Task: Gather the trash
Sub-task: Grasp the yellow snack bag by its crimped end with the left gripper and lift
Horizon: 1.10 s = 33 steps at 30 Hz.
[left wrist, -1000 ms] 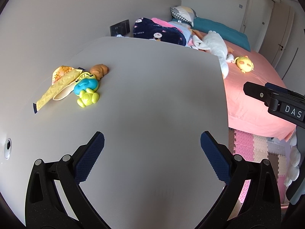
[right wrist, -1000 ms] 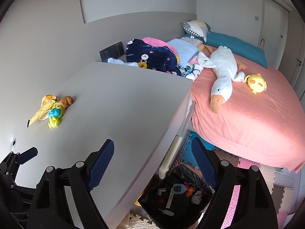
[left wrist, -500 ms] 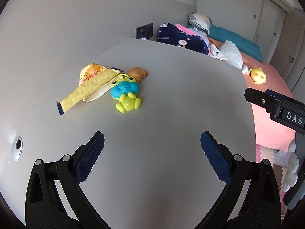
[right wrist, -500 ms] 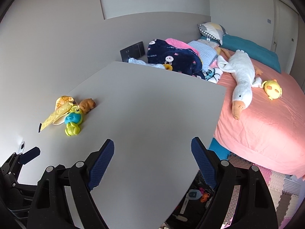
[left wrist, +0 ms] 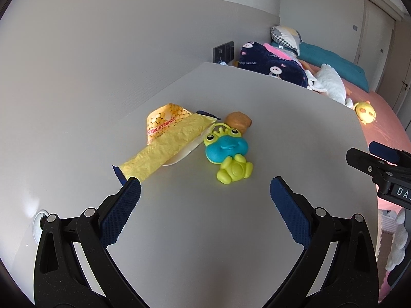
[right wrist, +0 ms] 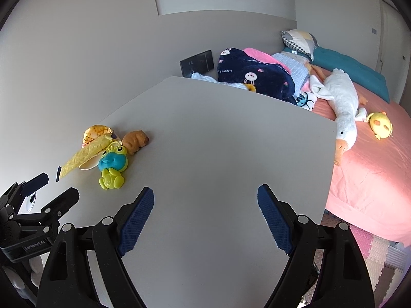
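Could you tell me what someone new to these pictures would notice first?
The bright cluster on the grey table stands out: a yellow wrapper lying over a soybean-milk packet, with a blue-and-green frog toy beside them and a small brown toy behind. Beyond the table's far edge, a white goose plush sprawls on the pink bed.

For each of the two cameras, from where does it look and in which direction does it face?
Left wrist: on the left gripper, facing down across the table at the yellow wrapper and frog toy; its own open jaws show.
Right wrist: on the right gripper, facing table and bed; open jaws show.
Shared: wrapper, frog toy, each other's gripper.
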Motion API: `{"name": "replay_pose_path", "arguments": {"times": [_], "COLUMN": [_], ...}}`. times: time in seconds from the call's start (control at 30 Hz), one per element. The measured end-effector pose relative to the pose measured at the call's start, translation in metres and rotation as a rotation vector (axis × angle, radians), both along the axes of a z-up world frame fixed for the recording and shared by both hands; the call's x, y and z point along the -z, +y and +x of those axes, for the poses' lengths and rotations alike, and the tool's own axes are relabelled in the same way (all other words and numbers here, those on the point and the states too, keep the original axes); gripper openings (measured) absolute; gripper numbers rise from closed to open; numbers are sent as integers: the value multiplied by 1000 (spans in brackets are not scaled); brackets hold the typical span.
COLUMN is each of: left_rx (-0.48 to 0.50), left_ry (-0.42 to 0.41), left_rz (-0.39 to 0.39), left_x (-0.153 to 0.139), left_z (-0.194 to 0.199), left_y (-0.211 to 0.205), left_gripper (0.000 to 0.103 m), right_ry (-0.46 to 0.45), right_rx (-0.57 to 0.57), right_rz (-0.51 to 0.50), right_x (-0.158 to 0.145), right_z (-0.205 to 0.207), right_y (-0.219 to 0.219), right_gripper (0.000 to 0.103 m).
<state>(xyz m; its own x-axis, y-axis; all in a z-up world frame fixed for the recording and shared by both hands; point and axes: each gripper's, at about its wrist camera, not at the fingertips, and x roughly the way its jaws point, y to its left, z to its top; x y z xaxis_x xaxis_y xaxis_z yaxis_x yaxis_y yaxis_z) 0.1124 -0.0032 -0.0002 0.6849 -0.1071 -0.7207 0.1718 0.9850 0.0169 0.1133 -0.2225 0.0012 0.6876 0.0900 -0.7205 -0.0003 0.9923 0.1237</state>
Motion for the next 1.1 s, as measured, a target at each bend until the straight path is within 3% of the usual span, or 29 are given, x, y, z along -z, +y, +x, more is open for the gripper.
{"name": "replay_pose_path", "arguments": {"times": [0.3, 0.6, 0.7, 0.83, 1.03, 1.1], "left_rx": [-36, 2, 16, 5, 7, 10], "left_ry": [32, 60, 83, 118, 119, 98], "left_rz": [0, 28, 39, 45, 23, 22], "left_x": [12, 25, 33, 41, 36, 30], "left_z": [36, 65, 72, 77, 74, 72], "left_y": [32, 40, 39, 41, 48, 49], "left_gripper": [97, 97, 85, 52, 29, 26], "right_ry": [10, 20, 6, -20, -8, 3], "right_rx": [-23, -32, -38, -48, -90, -105], "right_rz": [-3, 2, -4, -41, -25, -17], "right_x": [11, 21, 22, 22, 21, 21], "right_z": [20, 31, 34, 36, 42, 45], "right_y": [19, 33, 39, 51, 66, 73], "right_gripper": [83, 83, 83, 83, 83, 83]}}
